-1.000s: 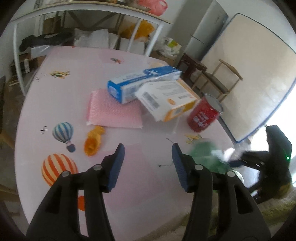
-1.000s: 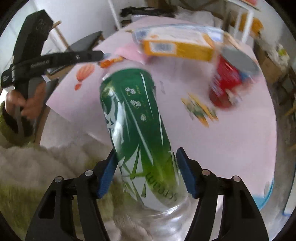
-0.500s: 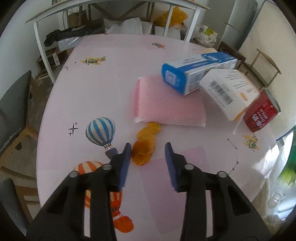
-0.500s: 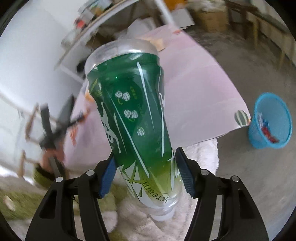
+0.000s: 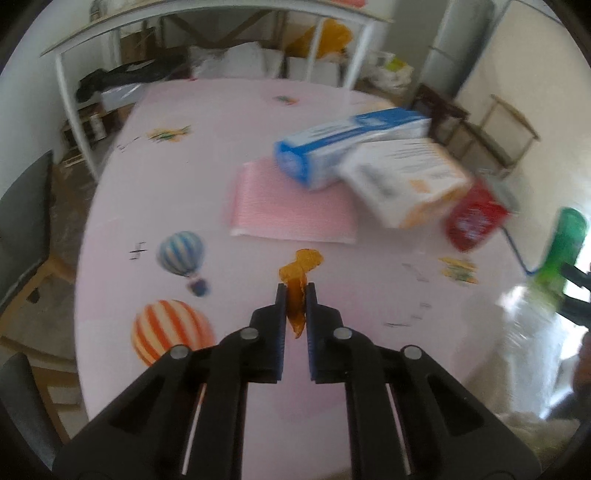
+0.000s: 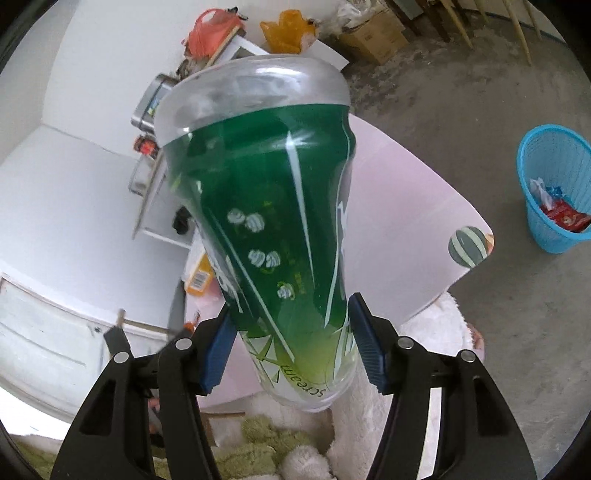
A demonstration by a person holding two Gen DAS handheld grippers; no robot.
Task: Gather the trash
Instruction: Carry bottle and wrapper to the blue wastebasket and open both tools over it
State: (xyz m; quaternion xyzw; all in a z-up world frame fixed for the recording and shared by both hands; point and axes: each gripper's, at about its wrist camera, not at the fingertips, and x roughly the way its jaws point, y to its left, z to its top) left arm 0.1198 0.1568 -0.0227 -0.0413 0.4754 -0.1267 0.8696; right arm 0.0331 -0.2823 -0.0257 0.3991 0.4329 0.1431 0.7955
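My left gripper (image 5: pixel 295 291) is shut on an orange scrap of peel (image 5: pixel 300 271) on the pink table (image 5: pixel 207 122). My right gripper (image 6: pixel 291 325) is shut on a green plastic bottle (image 6: pixel 269 221), held in the air off the table's edge; the bottle also shows at the right in the left wrist view (image 5: pixel 561 251). A blue trash basket (image 6: pixel 554 188) with some wrappers inside stands on the floor at the right. On the table lie a blue and white box (image 5: pixel 343 147), a white and orange box (image 5: pixel 406 181), a red can (image 5: pixel 474 221) and a pink pad (image 5: pixel 291 214).
A white frame table (image 5: pixel 207 22) with bags and clutter stands behind the pink table. Chairs stand at the left (image 5: pixel 22 221) and back right (image 5: pixel 509 125). A fluffy white and green rug (image 6: pixel 280 443) lies below the right gripper. Cardboard boxes (image 6: pixel 373 37) sit on the concrete floor.
My left gripper moved forward and closed on the orange scrap. My right gripper swung the green bottle away from the table, and the blue basket now sits nearer in view.
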